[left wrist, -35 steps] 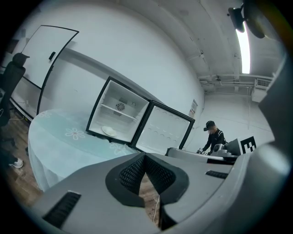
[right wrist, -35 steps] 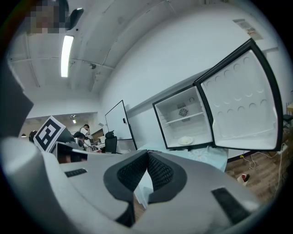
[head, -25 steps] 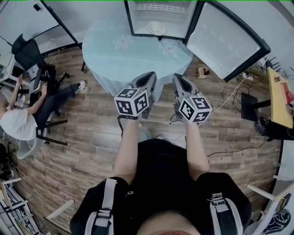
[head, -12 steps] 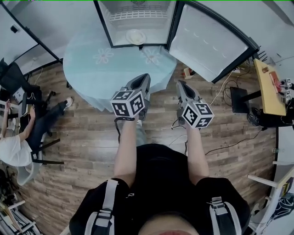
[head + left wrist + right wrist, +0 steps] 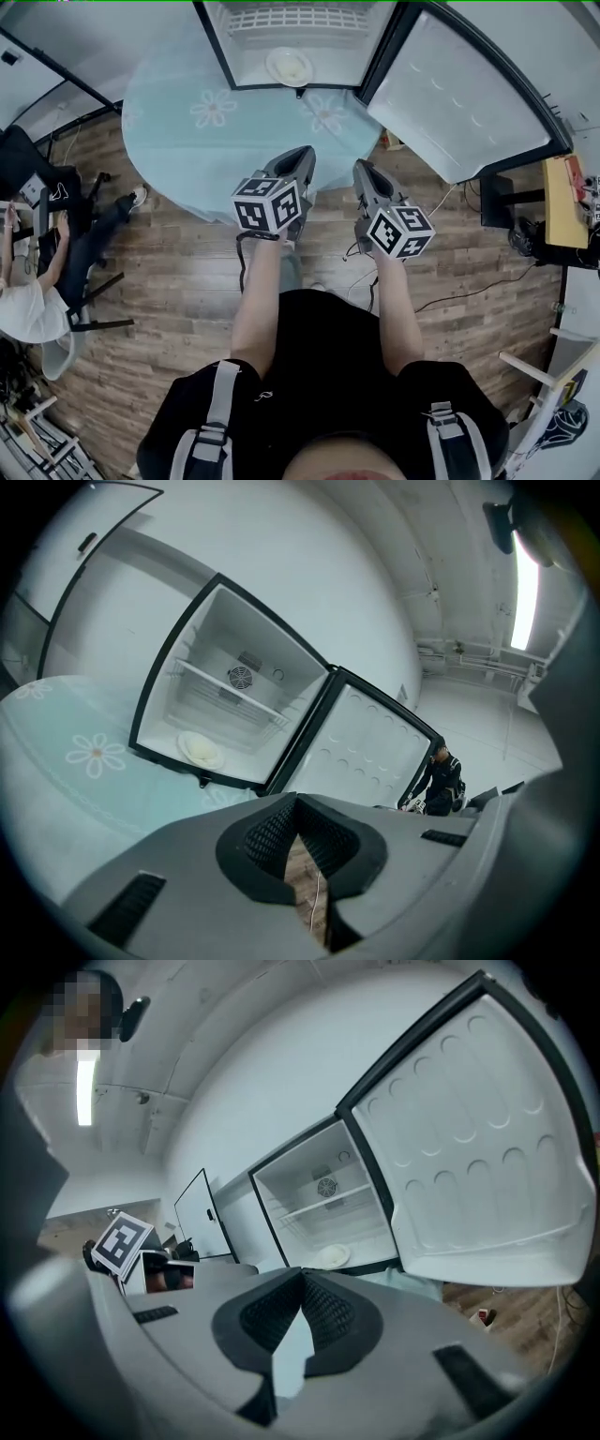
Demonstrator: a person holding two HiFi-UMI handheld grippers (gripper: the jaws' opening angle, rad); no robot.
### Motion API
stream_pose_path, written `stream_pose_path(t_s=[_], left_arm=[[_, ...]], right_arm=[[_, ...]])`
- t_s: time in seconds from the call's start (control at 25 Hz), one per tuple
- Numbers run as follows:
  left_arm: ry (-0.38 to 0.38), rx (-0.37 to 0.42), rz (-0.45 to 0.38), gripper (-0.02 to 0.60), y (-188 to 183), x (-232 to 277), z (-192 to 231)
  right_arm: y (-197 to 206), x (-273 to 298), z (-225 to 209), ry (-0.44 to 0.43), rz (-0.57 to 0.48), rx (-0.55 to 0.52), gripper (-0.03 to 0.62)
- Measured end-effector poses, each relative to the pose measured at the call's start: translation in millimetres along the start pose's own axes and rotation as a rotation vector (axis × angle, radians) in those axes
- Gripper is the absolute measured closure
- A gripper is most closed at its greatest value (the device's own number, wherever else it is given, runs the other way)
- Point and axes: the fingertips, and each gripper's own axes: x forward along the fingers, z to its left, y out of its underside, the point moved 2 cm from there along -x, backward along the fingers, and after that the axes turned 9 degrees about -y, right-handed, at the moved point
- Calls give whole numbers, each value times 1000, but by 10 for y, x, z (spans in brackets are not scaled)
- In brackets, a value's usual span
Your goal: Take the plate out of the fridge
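Observation:
A small white fridge [image 5: 281,19] stands open on a round table [image 5: 187,141], its door [image 5: 469,103] swung out to the right. A pale plate [image 5: 288,66] lies on the fridge floor; it also shows as the plate [image 5: 200,750] in the left gripper view and the plate [image 5: 334,1256] in the right gripper view. My left gripper [image 5: 298,165] and right gripper [image 5: 364,174] hover side by side over the table's near edge, well short of the fridge. Both are shut and hold nothing. A wire shelf [image 5: 230,688] sits above the plate.
The table has a light blue cloth with flower prints [image 5: 214,108]. A seated person [image 5: 37,281] is at the far left by a chair. Cables [image 5: 469,291] run over the wooden floor at the right, near a desk [image 5: 567,202]. Another person [image 5: 442,778] stands beyond the fridge door.
The head view has shifted, so the fridge and table sit nearer and more central. Both grippers stay shut, side by side, slightly closer to the table's edge.

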Motion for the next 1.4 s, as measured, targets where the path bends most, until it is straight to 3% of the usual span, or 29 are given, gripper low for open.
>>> stream_pose_path(t_s=[0.28, 0.6, 0.8, 1.12, 1.4], left_arm=[[-77, -49, 2, 580, -292, 151, 797], [-62, -90, -30, 580, -710, 420, 1367], [-36, -104, -74, 580, -949, 474, 1508], [13, -99, -57, 580, -1019, 660, 1538], [-37, -93, -43, 580, -1059, 963, 1710]], right_arm=[[71, 859, 59, -53, 53, 29, 591], [-123, 1562, 186, -84, 64, -30, 589], [-191, 1663, 115, -53, 61, -43, 590], [-247, 1851, 112, -48, 54, -41, 589], [-240, 2133, -72, -51, 73, -32, 589]])
